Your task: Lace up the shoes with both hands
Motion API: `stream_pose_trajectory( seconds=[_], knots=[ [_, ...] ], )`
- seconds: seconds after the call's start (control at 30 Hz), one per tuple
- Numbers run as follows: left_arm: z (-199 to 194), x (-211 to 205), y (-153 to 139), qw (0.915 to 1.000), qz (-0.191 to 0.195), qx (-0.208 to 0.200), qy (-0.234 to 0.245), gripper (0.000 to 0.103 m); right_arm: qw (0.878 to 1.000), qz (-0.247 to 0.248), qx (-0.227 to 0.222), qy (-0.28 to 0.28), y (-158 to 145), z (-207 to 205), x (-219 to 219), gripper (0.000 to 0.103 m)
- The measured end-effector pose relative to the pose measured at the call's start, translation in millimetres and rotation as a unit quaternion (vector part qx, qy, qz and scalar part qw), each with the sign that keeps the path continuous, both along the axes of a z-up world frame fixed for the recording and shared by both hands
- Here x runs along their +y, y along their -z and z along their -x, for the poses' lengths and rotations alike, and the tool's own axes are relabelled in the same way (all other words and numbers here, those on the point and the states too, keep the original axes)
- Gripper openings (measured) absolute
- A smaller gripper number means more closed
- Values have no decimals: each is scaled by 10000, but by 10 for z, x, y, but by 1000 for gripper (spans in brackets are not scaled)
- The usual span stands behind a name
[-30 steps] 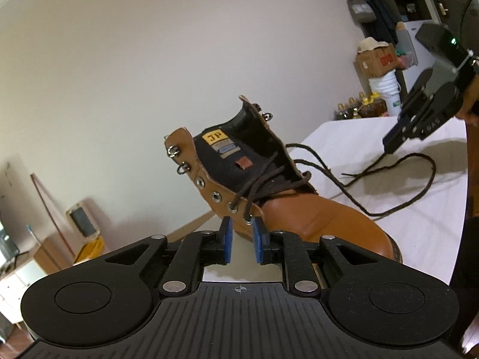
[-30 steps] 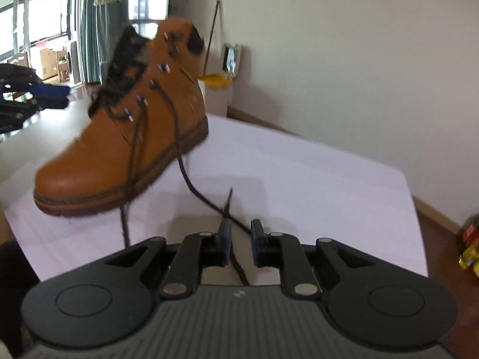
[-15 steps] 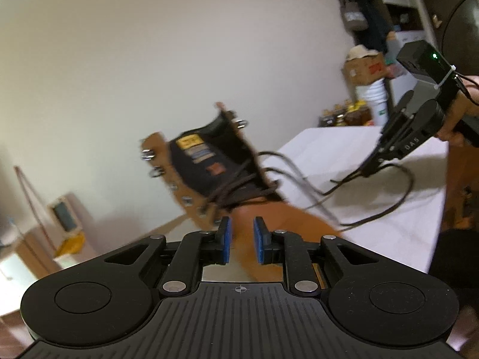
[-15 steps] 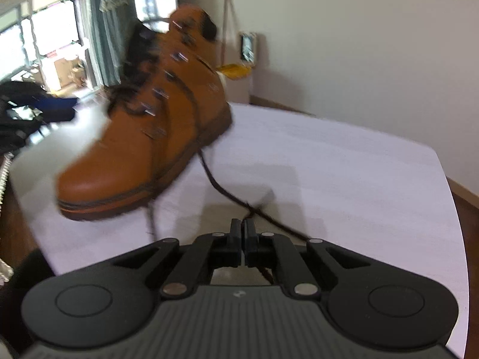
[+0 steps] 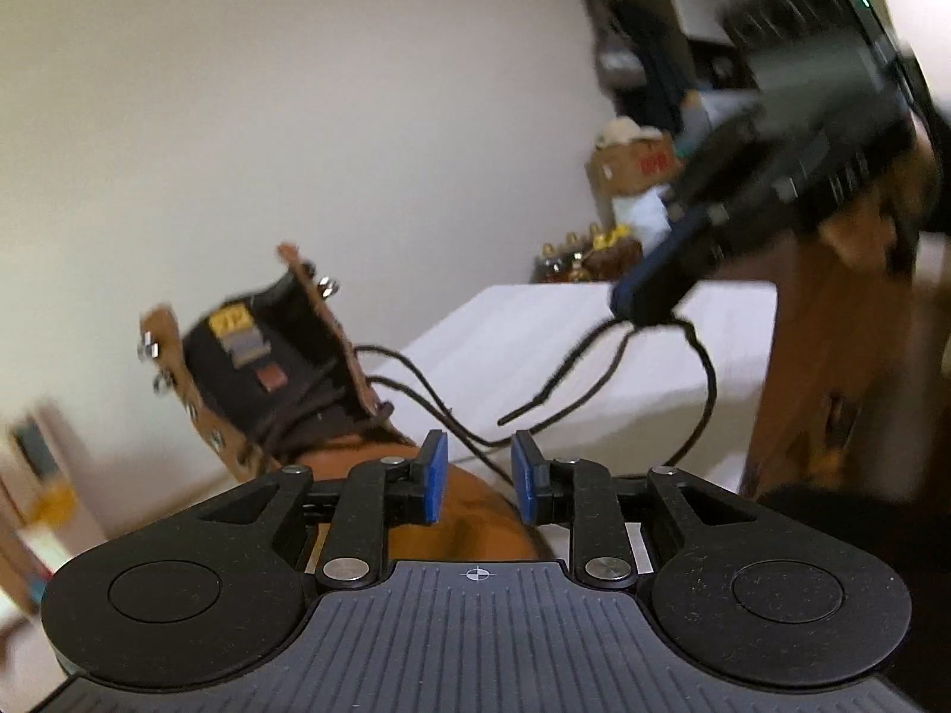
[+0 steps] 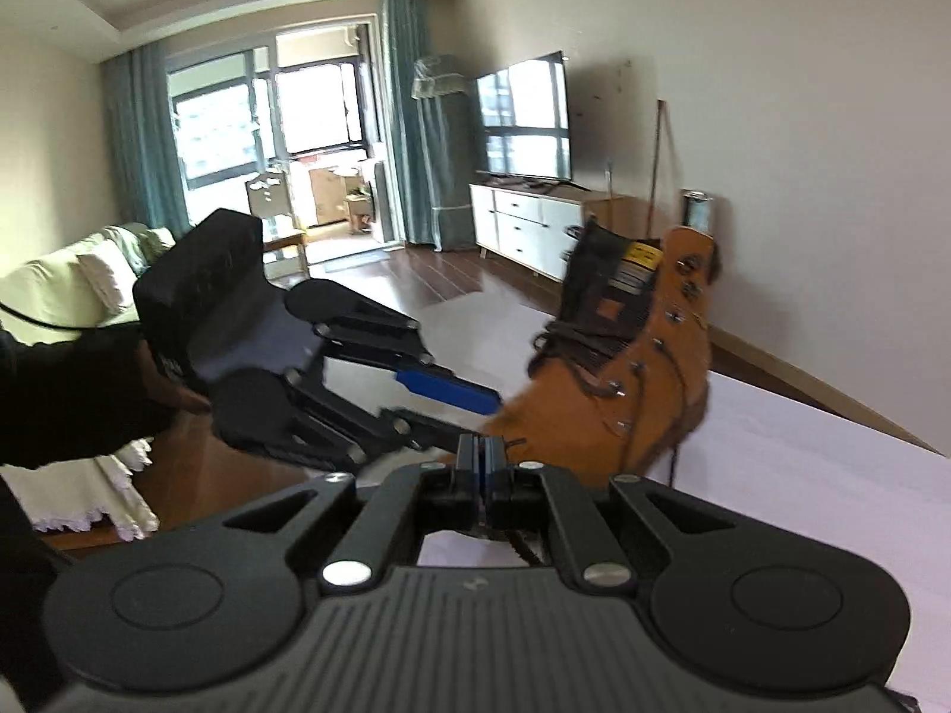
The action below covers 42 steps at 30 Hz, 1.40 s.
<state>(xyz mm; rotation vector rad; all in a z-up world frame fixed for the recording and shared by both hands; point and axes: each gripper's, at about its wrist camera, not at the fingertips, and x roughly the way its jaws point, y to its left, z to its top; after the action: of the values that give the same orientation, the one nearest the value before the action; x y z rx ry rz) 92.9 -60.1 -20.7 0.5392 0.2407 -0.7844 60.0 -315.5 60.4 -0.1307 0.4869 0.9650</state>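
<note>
With the right gripper [image 5: 645,297] pinched tight on the lace [image 5: 701,356] above the worktop [image 5: 535,327] and the left gripper's [image 5: 472,478] empty fingers opening over the boot [image 6: 648,392], a hard tug could topple it.

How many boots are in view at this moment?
1. The brown boot stands on the white table, ahead of the left gripper; in the right wrist view it is at right. No second boot shows.
</note>
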Motion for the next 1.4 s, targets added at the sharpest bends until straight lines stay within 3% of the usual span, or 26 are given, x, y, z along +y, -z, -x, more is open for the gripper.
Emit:
stream_pose_trajectory(
  seconds=[0.23,0.33,0.37,0.53,0.63,0.7,0.77,1.03,1.17,1.4],
  knots=[
    [166,-76,75,9963,-486,-643,313,26,9997,-113,137,-164,-35,-2,17,3],
    [210,-86,92,9936,-664,-790,448,12,9995,-117,206,-229,-22,-26,31,3],
    [226,-97,98,9927,-747,-825,470,3,9994,-108,219,-233,-16,-34,35,3],
    [266,-137,112,9872,-1113,-1065,424,2,9998,79,191,-51,12,-53,31,3],
    [315,-176,114,9787,-1473,-1376,395,2,9994,326,102,81,25,-53,82,6],
    [336,-240,143,9681,-1837,-1652,407,2,9989,459,-7,114,11,-35,155,15],
    [338,-284,157,9612,-2048,-1813,372,2,9985,529,-81,117,-6,-36,221,15],
    [432,-328,124,9509,-2182,-2163,360,2,9964,810,-225,84,3,-94,453,14],
    [447,-296,116,9525,-2123,-2161,296,2,9967,771,-169,196,13,-143,435,4],
    [180,-16,7,9806,-1341,-1351,-465,6,9977,431,-280,451,-58,-232,331,3]
  ],
)
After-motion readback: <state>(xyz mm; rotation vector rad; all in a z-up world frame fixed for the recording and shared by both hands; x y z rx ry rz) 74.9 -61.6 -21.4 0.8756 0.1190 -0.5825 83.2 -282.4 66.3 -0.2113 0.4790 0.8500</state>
